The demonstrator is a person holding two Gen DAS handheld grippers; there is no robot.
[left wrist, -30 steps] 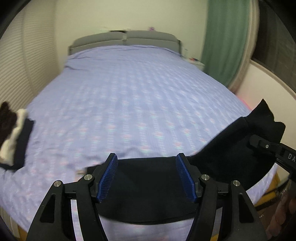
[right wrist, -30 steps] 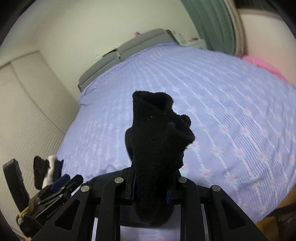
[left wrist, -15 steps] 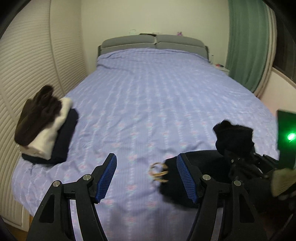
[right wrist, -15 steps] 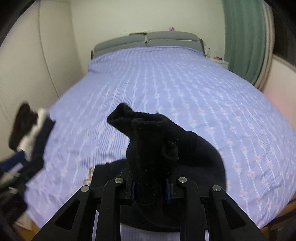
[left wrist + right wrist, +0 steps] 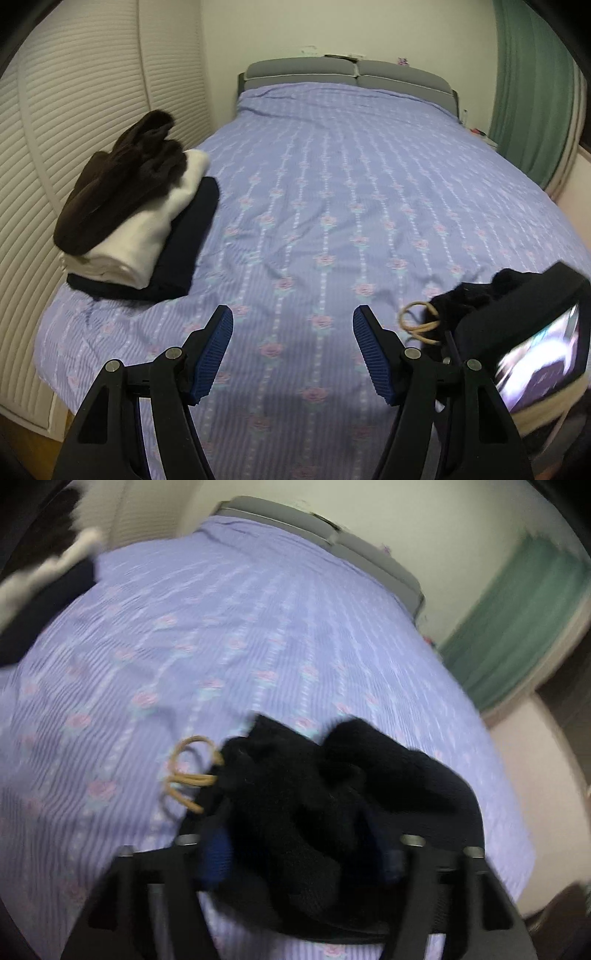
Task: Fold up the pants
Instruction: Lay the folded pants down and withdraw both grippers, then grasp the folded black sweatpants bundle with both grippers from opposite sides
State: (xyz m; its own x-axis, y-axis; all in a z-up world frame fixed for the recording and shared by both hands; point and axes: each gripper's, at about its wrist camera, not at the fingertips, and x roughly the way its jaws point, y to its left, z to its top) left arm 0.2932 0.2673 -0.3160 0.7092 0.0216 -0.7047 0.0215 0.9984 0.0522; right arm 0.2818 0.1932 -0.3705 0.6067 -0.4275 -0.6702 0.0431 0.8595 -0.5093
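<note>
Right wrist view, blurred: right gripper [image 5: 301,853] points down at the near edge of the bed [image 5: 258,627]. Its jaws are opening, now fairly wide apart. Black pants [image 5: 314,797] lie bunched between them, spilling fwd and to the right over the bedspread. Blue pads show either side of the cloth; blur prevents telling whether either pad touches it. A tan drawstring [image 5: 190,771] loops out of the bundle's left side onto the spread.

Left wrist view: left gripper [image 5: 291,350] is angled down over the near edge, jaws moderately wide, nothing between them, only bedspread [image 5: 332,203] below. Blue ribbed pads [image 5: 212,354] are clean and free. Just right of the right-hand finger lie the tan drawstring [image 5: 419,319] and the black pants [image 5: 465,295], near the bed's near right corner, partly covered by the other gripper's body and its lit screen [image 5: 543,354].

Near the left edge of the bed sits a stack of folded clothes [image 5: 136,221]: dark navy item at bottom, white item in the middle, brown item on top, loosely piled and less neat than the two under it. In the right wrist view the same stack [image 5: 44,579] appears at the upper left, blurred.

Far edge: grey headboard [image 5: 351,74] against the wall. Louvred doors [image 5: 74,110] run along the left side. Green curtain [image 5: 535,103] hangs at the right.
</note>
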